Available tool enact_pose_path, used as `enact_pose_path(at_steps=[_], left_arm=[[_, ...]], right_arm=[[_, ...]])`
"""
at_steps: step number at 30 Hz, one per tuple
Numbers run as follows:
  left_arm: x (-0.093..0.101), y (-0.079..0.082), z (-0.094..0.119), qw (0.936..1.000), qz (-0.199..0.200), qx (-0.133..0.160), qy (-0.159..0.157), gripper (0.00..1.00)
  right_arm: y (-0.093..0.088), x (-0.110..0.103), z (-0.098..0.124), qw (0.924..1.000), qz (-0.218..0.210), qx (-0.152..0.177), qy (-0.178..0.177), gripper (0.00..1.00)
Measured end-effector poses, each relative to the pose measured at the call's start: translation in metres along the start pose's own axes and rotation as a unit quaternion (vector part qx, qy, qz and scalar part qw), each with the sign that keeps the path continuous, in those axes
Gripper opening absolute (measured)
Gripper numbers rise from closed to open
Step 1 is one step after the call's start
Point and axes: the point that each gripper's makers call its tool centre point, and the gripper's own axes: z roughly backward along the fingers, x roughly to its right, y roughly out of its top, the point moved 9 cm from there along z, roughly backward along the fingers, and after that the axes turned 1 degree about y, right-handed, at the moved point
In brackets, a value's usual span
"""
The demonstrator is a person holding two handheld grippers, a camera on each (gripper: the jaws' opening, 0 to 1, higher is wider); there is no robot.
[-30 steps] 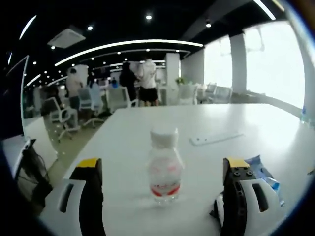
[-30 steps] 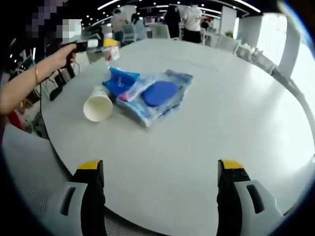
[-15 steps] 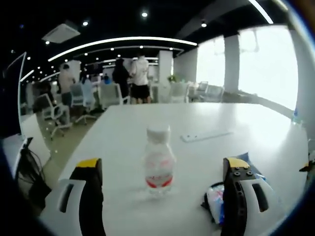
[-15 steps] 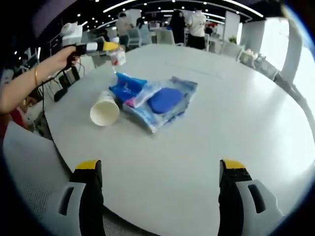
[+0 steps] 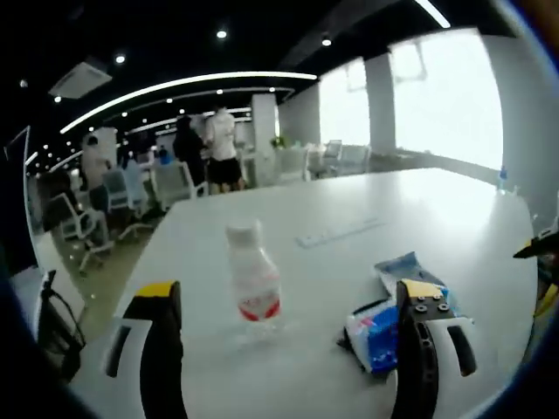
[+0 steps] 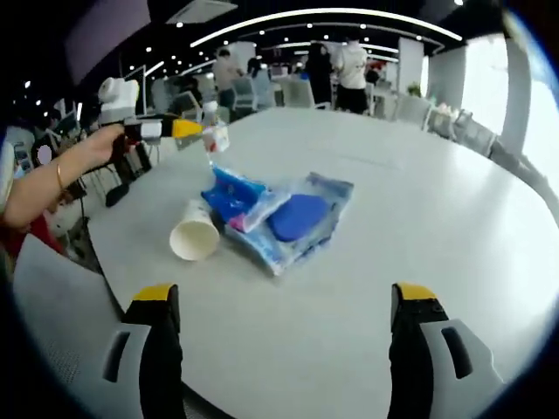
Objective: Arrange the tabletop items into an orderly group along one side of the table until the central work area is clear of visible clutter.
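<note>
Standing upright between the wide-open, empty left claw (image 5: pixel 279 349), small bottle (image 5: pixel 250 281) near the white table (image 6: pixel 437 218) edge beside blue packets (image 6: pixel 284 218) and tipped paper cup (image 6: pixel 194 237), liable to topple if clipped; right claw (image 6: pixel 284 349) equally spread, empty.

Bare tabletop (image 6: pixel 419 236) lies open ahead of the right tool (image 6: pixel 285 349); a tipped cup (image 6: pixel 194 237) and blue packets (image 6: pixel 284 218) crowd its left side.
</note>
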Motion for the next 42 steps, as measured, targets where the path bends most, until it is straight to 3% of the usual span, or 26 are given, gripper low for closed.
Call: enact_pose_path(at_steps=[10,15,25,31,35,38,40,42], left_arm=[[0.010,-0.005,0.028,0.9995,0.006,-0.016,-0.026,0.99],[0.018,-0.009,0.042,0.9987,-0.011,-0.025,-0.042,0.99],[0.033,-0.016,0.066,0.9977,-0.005,-0.031,-0.060,0.99],[0.040,-0.016,0.075,0.9973,-0.008,-0.035,-0.065,0.99],[0.048,-0.018,0.083,0.9963,-0.011,-0.040,-0.075,0.99],[0.053,-0.019,0.087,0.9958,-0.016,-0.045,-0.078,0.99],[0.056,-0.020,0.091,0.9956,-0.015,-0.045,-0.081,0.99],[0.058,-0.020,0.093,0.9955,-0.015,-0.043,-0.083,0.99]], right_arm=[[0.012,0.015,0.000,0.9996,-0.008,0.023,-0.012,0.99],[0.022,0.016,-0.004,0.9989,-0.012,0.046,0.003,0.99],[0.041,0.012,-0.016,0.9973,-0.017,0.067,0.024,0.99],[0.050,0.009,-0.035,0.9958,-0.023,0.083,0.031,0.98],[0.052,0.005,-0.052,0.9929,-0.049,0.101,0.039,0.96],[0.051,0.003,-0.066,0.9929,-0.051,0.101,0.035,0.95],[0.050,0.002,-0.075,0.9945,-0.056,0.078,0.042,0.93],[0.051,-0.002,-0.087,0.9939,-0.055,0.084,0.044,0.92]])
